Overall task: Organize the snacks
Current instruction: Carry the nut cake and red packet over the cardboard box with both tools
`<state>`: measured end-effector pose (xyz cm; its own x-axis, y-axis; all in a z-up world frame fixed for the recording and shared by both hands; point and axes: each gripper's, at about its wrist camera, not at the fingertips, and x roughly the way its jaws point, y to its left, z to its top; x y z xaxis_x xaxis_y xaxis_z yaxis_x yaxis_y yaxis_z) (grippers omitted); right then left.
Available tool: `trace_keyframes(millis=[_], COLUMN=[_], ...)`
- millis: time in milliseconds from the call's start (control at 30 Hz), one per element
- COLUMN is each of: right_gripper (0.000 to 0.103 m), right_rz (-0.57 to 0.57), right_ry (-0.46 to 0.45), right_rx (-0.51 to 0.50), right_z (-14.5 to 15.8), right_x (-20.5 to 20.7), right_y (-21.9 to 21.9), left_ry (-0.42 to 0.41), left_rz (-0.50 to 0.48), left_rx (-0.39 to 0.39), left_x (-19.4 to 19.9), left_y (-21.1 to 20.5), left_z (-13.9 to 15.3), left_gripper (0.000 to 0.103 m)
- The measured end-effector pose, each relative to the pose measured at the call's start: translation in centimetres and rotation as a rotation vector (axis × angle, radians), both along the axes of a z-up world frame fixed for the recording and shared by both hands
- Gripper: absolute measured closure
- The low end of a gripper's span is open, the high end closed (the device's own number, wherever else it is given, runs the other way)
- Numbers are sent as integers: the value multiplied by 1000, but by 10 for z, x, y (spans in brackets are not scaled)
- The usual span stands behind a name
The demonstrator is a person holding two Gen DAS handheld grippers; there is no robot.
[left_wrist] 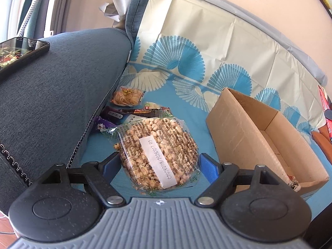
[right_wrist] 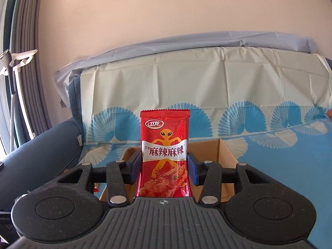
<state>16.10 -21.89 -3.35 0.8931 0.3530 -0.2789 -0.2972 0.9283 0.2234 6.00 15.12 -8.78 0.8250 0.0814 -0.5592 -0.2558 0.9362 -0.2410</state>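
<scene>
**Right gripper carried a red packet toward the box**

Right gripper [right_wrist: 165, 167] was clamped on a red snack packet [right_wrist: 165, 145], both pads pressing its sides, the packet standing upright with its long axis pointing up and away from the wrist. Directly behind and below it sat the open cardboard box [right_wrist: 220, 151], so the coming drop looked to turn on bringing the packet forward over that opening.

Left gripper [left_wrist: 158, 166] stood with its fingers wide, and a clear popcorn pack [left_wrist: 157, 151] lay between them; whether the pads pressed it could not be told. The box [left_wrist: 238, 128] lay just to that gripper's right, mostly empty as far as its visible floor showed. More loose snacks [left_wrist: 128, 97] lay beyond on the blue cloth [left_wrist: 186, 103], beside the sofa arm [left_wrist: 62, 93].
</scene>
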Motion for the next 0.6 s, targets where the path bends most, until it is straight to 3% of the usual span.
trace_keyframes(millis=[400, 600], right_gripper=[55, 55], right_rz=[35, 79], right_ry=[-15, -33], right_rx=[14, -48], right_z=[-5, -6], right_x=[-9, -7], right_y=[-4, 5], left_ry=[-5, 42], left_rz=[-30, 3], left_rx=[134, 117], left_x=[1, 3], left_y=[-25, -36], left_z=[4, 7], left_gripper=[18, 18])
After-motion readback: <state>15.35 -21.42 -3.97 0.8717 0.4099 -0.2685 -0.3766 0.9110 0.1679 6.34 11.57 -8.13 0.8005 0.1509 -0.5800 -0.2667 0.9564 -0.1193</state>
